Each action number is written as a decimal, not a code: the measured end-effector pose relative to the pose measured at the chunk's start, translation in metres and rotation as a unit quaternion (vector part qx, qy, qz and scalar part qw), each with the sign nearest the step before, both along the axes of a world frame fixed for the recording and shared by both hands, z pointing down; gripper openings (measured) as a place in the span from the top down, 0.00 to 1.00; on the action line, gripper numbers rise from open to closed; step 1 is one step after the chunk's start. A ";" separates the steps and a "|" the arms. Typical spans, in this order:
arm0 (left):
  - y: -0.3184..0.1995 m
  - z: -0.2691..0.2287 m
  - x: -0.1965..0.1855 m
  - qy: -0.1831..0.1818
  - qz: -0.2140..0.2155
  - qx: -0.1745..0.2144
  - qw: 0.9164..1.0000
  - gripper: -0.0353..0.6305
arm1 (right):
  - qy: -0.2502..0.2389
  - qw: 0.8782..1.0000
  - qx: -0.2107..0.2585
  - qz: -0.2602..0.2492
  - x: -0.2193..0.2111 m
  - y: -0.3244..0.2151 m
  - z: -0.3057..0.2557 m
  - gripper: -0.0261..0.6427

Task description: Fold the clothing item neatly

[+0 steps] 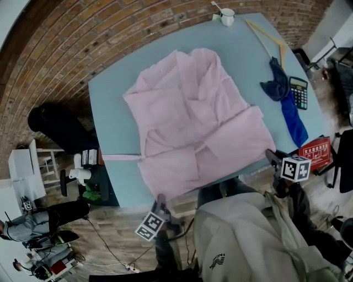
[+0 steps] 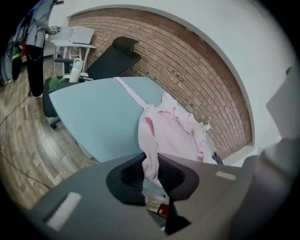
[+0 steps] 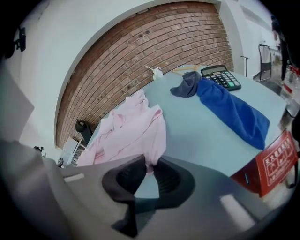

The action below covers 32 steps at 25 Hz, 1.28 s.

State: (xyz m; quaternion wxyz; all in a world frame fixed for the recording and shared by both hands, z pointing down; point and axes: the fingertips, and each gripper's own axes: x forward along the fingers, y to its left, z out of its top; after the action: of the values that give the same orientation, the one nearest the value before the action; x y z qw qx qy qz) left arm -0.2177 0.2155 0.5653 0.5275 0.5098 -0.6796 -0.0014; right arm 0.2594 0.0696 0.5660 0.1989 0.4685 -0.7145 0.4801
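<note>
Pink garment [image 1: 193, 115] pinched at its near hem
Your left claw [image 2: 151, 165] is closed on the near-left corner, your right claw [image 3: 149, 166] on the near-right; it runs away from both across the table [image 1: 110, 126], so the fold probably goes toward the far edge

Left tongs [image 1: 161, 201], head view: tips lost at the robe's [image 1: 193, 121] hem, blurred. Right tongs [image 1: 271, 158] sit half behind their own marker cube [image 1: 296, 168]. The robe covers the surface's [image 1: 110, 126] near edge. Red sign's [image 1: 315, 151] print, too small to read. Calculator [image 1: 298, 91] keys, illegible. Blue cloth [image 1: 287, 99] overlaps the hanger's [image 1: 267, 36] end. Mug's [image 1: 227, 16] contents, can't tell. In both gripper views, the pinched fabric's end disappears inside the tongs.
</note>
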 end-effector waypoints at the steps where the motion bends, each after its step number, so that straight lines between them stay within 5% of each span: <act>1: 0.009 -0.004 0.003 0.004 -0.002 0.001 1.000 0.86 | -0.004 1.000 0.000 -0.005 0.002 0.008 -0.004 0.88; 8: -0.012 -0.059 0.005 -0.011 -0.004 0.090 0.996 0.86 | -0.029 0.995 0.075 -0.066 -0.016 0.000 -0.058 0.88; 13: -0.079 -0.106 -0.025 -0.014 -0.012 0.166 0.986 0.86 | -0.030 0.982 0.161 -0.097 -0.042 -0.072 -0.112 0.89; 19: -0.164 -0.139 -0.074 -0.008 -0.031 0.224 0.974 0.86 | -0.040 0.972 0.218 -0.075 -0.061 -0.171 -0.145 0.89; 32: -0.365 -0.106 -0.143 -0.006 -0.015 0.222 0.975 0.86 | -0.004 0.967 0.238 -0.094 -0.145 -0.377 -0.123 0.89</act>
State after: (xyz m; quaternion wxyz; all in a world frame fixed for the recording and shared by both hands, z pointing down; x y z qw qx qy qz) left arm -0.3610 -0.1497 0.4589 0.3967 0.6039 -0.6732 -0.1575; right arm 0.1144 -0.3074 0.4426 0.1229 0.4314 -0.8497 0.2771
